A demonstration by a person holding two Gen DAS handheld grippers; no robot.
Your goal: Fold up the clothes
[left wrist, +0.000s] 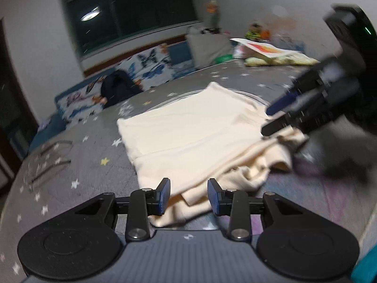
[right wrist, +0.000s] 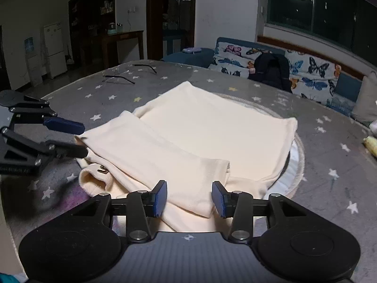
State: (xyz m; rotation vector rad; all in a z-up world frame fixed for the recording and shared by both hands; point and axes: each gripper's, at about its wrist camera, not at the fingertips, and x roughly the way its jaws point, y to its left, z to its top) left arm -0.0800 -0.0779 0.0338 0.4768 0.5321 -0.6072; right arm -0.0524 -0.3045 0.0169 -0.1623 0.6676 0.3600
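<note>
1. Spotted the cream garment [right wrist: 212, 127] spread on the grey starred bench [right wrist: 329, 155], straight ahead of both tools, with its near edge bunched right at their fingertips.
2. Found the left hand-held gripper [left wrist: 188, 197] partly open over a rumpled fold, with cloth lying between and below the pads but not pinched. Gripped nothing there.
3. Found the right hand-held gripper [right wrist: 189, 197] moderately parted too, astride the end of a folded-over panel, with the pads clear of the cloth on both sides. Empty as well.
4. Judged the fabric soft, light and floppy, a thick knit by the look of it. Expected it to sag and drag rather than hold any shape, and to be neither slippery nor fragile.
5. Reckoned the best hold to be a pinch through the doubled edge just ahead of each gripper, both at once, so the fold would lift evenly. Marked the rolled cuff [right wrist: 94, 176], left of the right gripper, as a thicker and surer bite.
6. Counted one garment, two hand-held grippers, and one pair of spectacles [right wrist: 122, 76] far ahead to the left, well apart from the cloth.
</note>
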